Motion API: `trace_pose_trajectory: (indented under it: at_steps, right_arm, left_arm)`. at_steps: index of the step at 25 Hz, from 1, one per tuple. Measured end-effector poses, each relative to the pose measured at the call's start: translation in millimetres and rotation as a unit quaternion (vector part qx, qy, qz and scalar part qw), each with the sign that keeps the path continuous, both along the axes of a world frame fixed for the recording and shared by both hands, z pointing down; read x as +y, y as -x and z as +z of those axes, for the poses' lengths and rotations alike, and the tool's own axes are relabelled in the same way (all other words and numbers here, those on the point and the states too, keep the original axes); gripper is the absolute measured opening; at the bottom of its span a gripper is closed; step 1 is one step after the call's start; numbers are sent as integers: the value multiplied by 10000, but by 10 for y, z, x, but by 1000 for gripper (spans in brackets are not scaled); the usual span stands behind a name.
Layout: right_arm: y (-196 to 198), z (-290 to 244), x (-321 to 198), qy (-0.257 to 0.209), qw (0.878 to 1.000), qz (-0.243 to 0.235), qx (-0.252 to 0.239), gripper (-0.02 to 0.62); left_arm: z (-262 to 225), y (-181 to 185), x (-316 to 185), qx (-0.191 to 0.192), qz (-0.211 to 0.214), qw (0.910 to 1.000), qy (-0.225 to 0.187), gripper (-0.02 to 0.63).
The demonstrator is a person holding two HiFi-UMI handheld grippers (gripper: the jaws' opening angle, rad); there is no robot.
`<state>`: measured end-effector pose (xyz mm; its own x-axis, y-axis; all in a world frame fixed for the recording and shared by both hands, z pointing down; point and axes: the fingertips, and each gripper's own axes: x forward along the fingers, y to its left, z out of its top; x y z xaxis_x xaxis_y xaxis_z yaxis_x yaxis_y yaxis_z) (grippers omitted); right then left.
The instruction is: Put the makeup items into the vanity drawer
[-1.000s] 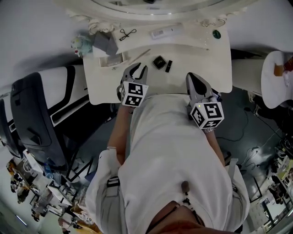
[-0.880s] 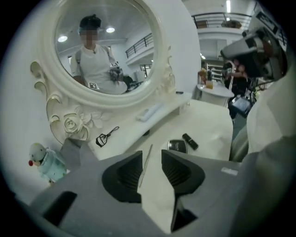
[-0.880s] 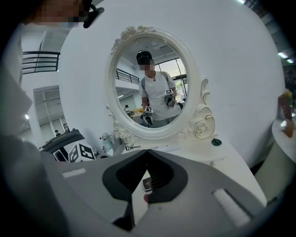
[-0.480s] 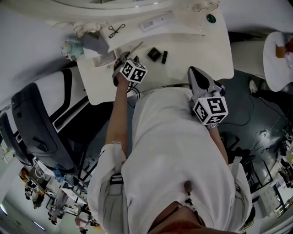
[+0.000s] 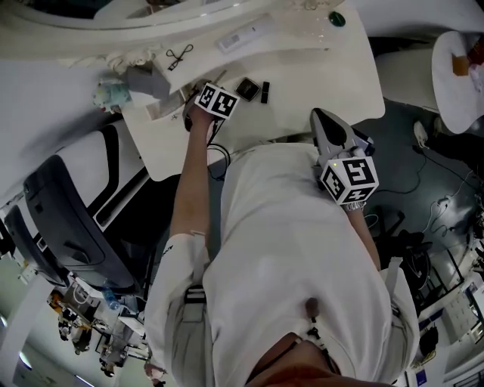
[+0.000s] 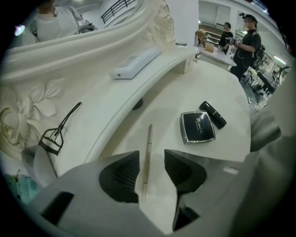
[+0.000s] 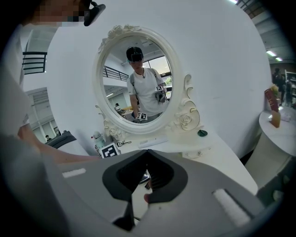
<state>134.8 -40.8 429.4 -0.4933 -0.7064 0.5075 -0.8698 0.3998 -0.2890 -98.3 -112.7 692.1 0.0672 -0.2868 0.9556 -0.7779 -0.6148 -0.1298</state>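
Left gripper view: my left tongs (image 6: 151, 159), just opening, straddle the pencil (image 6: 149, 139) untouched; it runs 12 to 6. Right tongs (image 7: 147, 152) pressed together, farther off.

left hand-held gripper (image 5: 199, 107) tips hidden under its cube (image 5: 217, 100), mirror (image 5: 98, 23) cut off

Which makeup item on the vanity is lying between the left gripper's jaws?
The slim gold pencil: it lies between the open jaws of the left gripper, while the black compact and lipstick sit off to the right.
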Motion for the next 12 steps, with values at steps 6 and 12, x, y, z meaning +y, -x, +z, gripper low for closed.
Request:
trace_pose_trajectory:
  at_steps: [6, 12]
  right_arm:
    - [5, 30, -29, 61, 10000, -51, 13, 6]
    - [25, 45, -48, 100, 9999, -85, 12, 6]
  left_arm:
    - [141, 77, 8, -475, -206, 9978, 417, 176]
    - [243, 105, 93, -824, -6, 9928, 866, 168]
